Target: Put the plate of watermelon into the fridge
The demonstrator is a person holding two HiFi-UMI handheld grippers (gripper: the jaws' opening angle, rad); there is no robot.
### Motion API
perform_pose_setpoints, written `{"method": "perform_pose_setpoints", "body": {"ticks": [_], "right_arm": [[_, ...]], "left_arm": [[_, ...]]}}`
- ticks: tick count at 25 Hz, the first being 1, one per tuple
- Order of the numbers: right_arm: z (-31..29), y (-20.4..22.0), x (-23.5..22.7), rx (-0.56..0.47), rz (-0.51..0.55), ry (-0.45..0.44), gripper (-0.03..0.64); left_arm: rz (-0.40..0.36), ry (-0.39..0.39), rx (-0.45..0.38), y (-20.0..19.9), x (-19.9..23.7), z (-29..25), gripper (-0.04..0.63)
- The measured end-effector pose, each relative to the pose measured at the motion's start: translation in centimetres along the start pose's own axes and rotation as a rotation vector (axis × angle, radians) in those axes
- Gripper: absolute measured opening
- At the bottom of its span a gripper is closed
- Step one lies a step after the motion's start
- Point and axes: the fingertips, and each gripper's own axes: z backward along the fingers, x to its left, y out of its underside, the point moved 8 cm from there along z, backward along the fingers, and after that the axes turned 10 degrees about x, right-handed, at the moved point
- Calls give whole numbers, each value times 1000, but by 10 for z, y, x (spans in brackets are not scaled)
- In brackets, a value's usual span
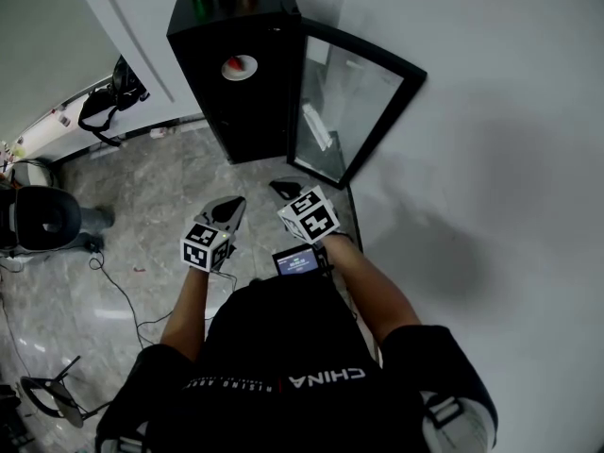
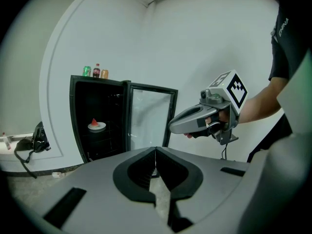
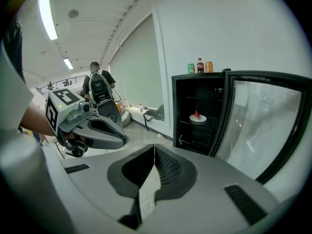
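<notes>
The plate with one wedge of watermelon rests on an upper shelf inside the fridge. It sits level, near the middle of the shelf, and nothing touches it.

The fridge is a black upright cabinet against the white wall. Three drinks containers stand on its top. Its glass door is swung wide open on the right-hand side, towards the person.

The left hand-held gripper has its jaws pressed together with nothing between them. The right hand-held gripper is likewise pressed together and carries nothing. Both are held side by side in front of the person's body, well apart from the fridge and pointing roughly towards it.

Assessment: the placing step appears complete, since the plate is inside and both tools are free. The step left is probably to shut the door.

Next move: approach the fridge, set one hand-held gripper against the outer face of the door near its free edge, and push it round until it seats. Keep the jaws off the glass centre, and check that the plate clears the closing door.
</notes>
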Motion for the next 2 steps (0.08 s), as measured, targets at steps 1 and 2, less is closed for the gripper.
{"method": "perform_pose_setpoints", "body": {"ticks": [1,2], "right_arm": [[0,1,-1,-2,1,0,17],[0,2,-1,-3,1,-1,17]], "left_arm": [[-2,-1,0,0,-1,-1,12],[-5,-2,1,0,-1,-2,12]]}}
